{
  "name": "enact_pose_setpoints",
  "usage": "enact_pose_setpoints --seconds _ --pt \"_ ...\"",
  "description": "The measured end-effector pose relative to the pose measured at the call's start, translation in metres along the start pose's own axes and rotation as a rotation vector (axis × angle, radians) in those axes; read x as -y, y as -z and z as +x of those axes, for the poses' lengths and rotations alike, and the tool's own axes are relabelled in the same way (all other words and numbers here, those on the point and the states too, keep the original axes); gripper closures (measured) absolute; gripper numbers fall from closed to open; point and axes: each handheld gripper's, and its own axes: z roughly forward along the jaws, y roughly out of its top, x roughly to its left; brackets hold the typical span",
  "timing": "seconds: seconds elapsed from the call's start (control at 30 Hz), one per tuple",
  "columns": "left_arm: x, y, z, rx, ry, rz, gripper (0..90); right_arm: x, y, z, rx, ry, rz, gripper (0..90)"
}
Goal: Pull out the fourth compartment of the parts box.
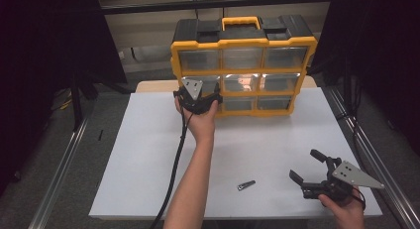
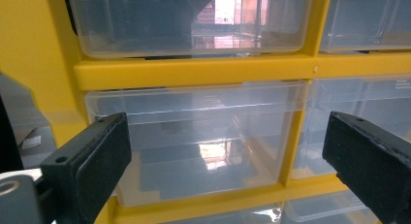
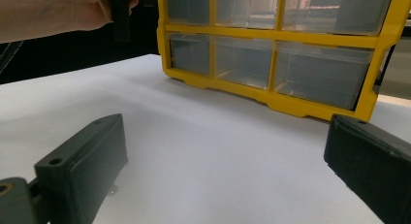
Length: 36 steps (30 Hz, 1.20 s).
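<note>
A yellow and black drawer cabinet [image 1: 242, 65] with clear drawers stands at the back of the white table [image 1: 148, 140]. A hand holds my left gripper [image 1: 199, 96] up against its left column. In the left gripper view, that gripper [image 2: 225, 136] is open, its jaws spread in front of the middle-row left drawer [image 2: 194, 146], which looks empty. My right gripper [image 1: 305, 164] is open low over the table's front right corner, holding nothing. In the right gripper view, the open gripper [image 3: 225, 136] faces the cabinet [image 3: 291, 37] across bare table.
A small metal nail clipper [image 1: 246, 185] lies on the table near the front, left of the right gripper. The left gripper's black cable [image 1: 176, 159] trails along the forearm to the front edge. Metal rails [image 1: 64, 159] run along both table sides.
</note>
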Motion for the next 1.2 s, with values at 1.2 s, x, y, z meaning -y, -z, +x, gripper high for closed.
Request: enact_pose_setpoints --seconds 1.2 --pt "-0.011 0.008 0.003 -0.069 -0.703 -0.01 14.8 0.001 0.0 -0.001 -0.002 -0.008 0.006 1.6"
